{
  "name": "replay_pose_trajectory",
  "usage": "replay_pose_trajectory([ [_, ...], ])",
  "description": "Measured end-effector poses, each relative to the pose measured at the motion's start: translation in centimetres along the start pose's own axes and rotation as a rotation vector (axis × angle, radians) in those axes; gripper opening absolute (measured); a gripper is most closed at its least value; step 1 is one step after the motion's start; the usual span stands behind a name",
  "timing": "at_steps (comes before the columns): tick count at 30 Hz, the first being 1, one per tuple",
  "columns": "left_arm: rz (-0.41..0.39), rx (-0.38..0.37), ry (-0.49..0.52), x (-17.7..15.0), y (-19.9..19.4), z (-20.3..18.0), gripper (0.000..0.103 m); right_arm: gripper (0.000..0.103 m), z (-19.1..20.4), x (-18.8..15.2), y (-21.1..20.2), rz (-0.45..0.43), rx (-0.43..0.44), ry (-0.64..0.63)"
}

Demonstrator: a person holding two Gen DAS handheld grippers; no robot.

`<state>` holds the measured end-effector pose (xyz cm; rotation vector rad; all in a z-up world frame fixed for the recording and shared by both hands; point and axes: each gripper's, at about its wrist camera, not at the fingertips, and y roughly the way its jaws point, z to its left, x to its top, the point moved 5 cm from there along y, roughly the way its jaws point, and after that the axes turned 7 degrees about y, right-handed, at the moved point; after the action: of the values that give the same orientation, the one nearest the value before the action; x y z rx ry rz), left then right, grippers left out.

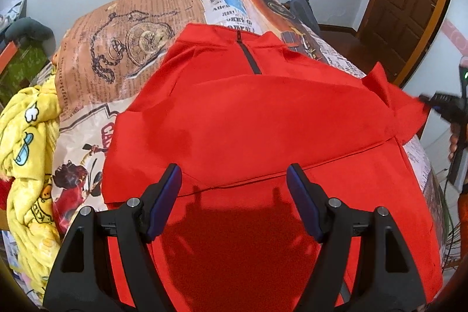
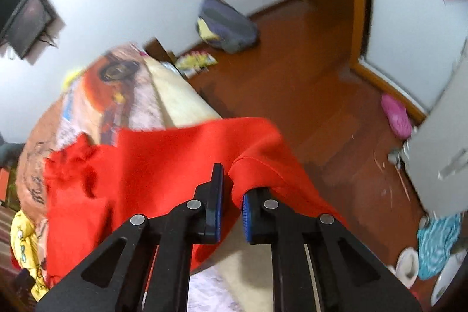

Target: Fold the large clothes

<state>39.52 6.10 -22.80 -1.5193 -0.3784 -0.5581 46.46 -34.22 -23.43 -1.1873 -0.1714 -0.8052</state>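
Observation:
A large red garment (image 1: 263, 119) with a short dark zip at the collar lies spread on the bed. My left gripper (image 1: 234, 183) is open and empty, hovering over its lower part. In the left wrist view my right gripper (image 1: 435, 103) holds the garment's sleeve at the bed's right edge. In the right wrist view my right gripper (image 2: 232, 195) is shut on a fold of the red garment (image 2: 163, 163), lifting it beside the bed, over the floor.
The bed has a newspaper-print sheet (image 1: 122, 48). A yellow cartoon blanket (image 1: 26, 142) is bunched at its left side. A wooden door (image 1: 409, 5) stands at the right. On the wooden floor lie a grey-blue bag (image 2: 228, 25), a pink slipper (image 2: 396, 116) and a teal cloth (image 2: 438, 244).

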Motion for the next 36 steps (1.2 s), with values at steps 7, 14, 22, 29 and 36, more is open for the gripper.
replay_pose_trajectory([
  [7,-0.049,-0.013,0.002,0.2,-2.3,0.0,0.073,0.008,8.2,1.3,-6.1,-0.119,0.133,-0.162],
  [14,-0.064,-0.005,-0.013,-0.5,-3.6,0.9,0.073,0.008,17.7,-3.3,-9.0,-0.127,0.28,-0.404],
  [22,-0.056,0.0,-0.05,-2.0,-4.2,2.6,0.073,0.008,22.7,-12.2,-2.2,0.156,0.331,-0.569],
  [29,-0.008,0.001,-0.048,-3.7,-3.4,3.3,0.073,0.011,21.8,-17.5,2.3,0.361,0.271,-0.586],
  [36,0.004,-0.01,0.009,-2.8,-2.9,1.3,0.073,0.031,19.9,-18.4,0.4,0.516,0.285,-0.593],
])
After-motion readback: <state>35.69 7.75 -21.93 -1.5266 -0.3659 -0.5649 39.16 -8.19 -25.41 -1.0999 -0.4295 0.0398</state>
